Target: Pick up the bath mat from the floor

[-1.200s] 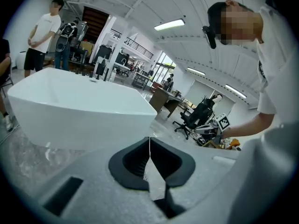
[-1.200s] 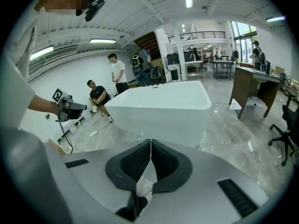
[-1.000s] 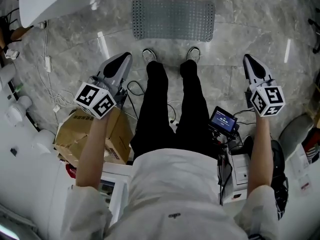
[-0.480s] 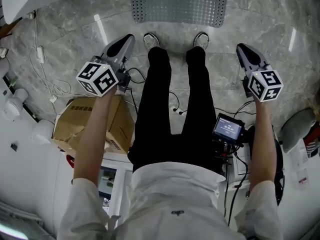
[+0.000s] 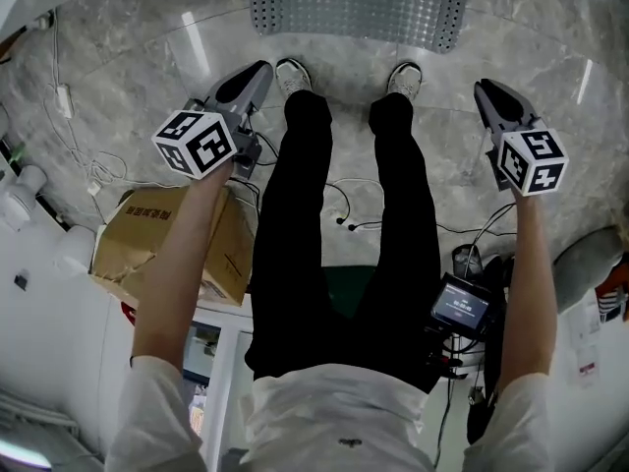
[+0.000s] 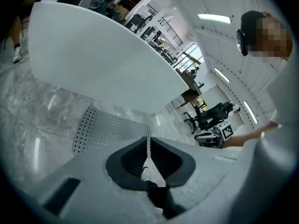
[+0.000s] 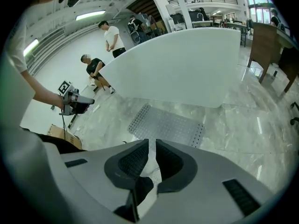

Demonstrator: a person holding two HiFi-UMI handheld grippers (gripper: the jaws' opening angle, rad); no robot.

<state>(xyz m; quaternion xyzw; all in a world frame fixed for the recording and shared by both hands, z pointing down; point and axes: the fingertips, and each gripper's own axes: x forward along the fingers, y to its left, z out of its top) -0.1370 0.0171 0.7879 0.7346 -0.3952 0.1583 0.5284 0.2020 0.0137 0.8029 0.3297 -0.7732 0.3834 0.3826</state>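
behind your left gripper, under your forearm, a brown cardboard box sits on the grey marble floor, with thin white cables trailing off to that gripper's left. the left gripper tilts down and forward. its jaws are pressed together to a thin seam and nothing is caught between them.

the bath mat, grey and dotted with holes, lies flat on the floor ahead of both grippers, beyond their tips and clear of them. it sits to the inner side of the left gripper and the inner side of the right one. past the mat, in both gripper views, a curved white wall rises from the floor.

your shoes stand between the two grippers, just short of the mat's near edge.

your right gripper also points down and forward. its jaws are drawn in to a narrow slit and it carries nothing. behind it, by your right hip, a small lit screen hangs among dark cables.
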